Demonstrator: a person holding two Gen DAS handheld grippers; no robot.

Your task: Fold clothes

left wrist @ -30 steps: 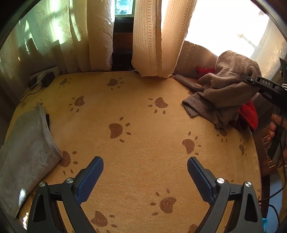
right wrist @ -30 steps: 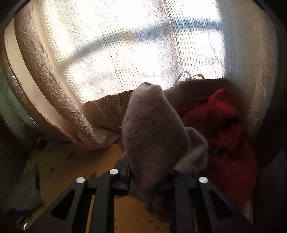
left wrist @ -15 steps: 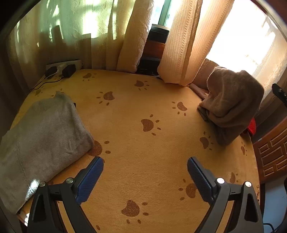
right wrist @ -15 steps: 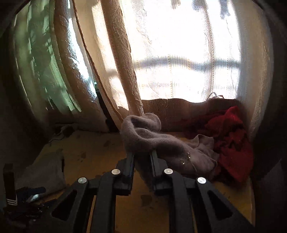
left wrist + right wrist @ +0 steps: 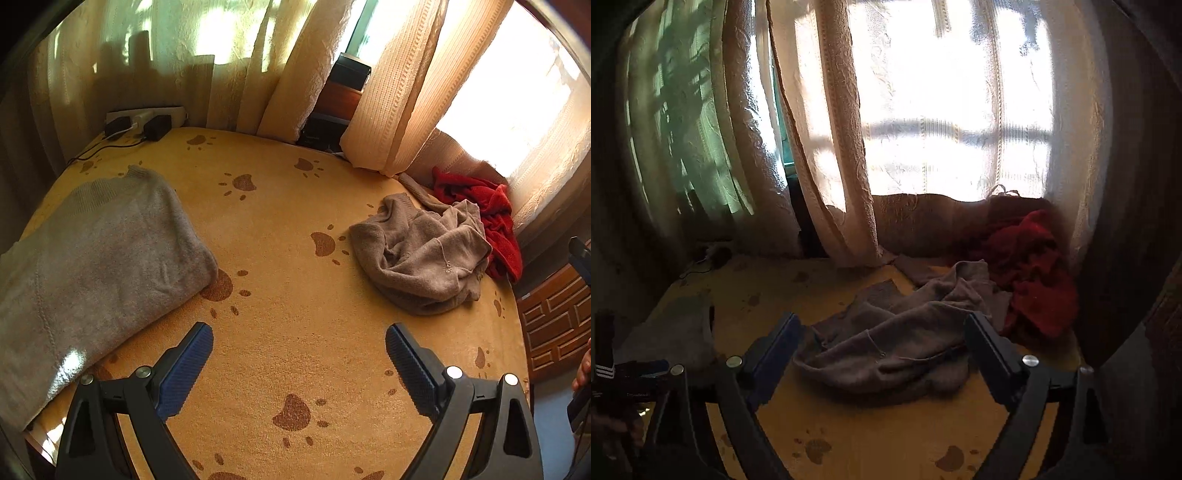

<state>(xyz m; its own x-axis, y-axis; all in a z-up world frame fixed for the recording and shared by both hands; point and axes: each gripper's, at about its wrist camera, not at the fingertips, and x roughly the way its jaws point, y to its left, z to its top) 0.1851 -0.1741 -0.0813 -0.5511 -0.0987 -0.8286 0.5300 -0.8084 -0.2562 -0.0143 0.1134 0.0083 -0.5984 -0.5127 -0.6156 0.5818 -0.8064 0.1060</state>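
Clothes first: from the left wrist view, a folded grey sweater [image 5: 92, 273] lies at the blanket's [image 5: 295, 332] left edge, a crumpled brown sweater [image 5: 421, 254] near its right edge, touching a red garment [image 5: 487, 210]. The left gripper [image 5: 299, 362] is spread wide, nothing in it.

Right wrist view: the right gripper [image 5: 882, 347] is opening, brown sweater [image 5: 894, 343] loose between the fingers.

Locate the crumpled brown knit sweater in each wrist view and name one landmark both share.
Left wrist: crumpled brown knit sweater lies right of centre on the paw-print cover.
Right wrist: it lies at lower centre, between the opening fingers, untouched.
Shared landmark: red garment beside it, under the curtain.
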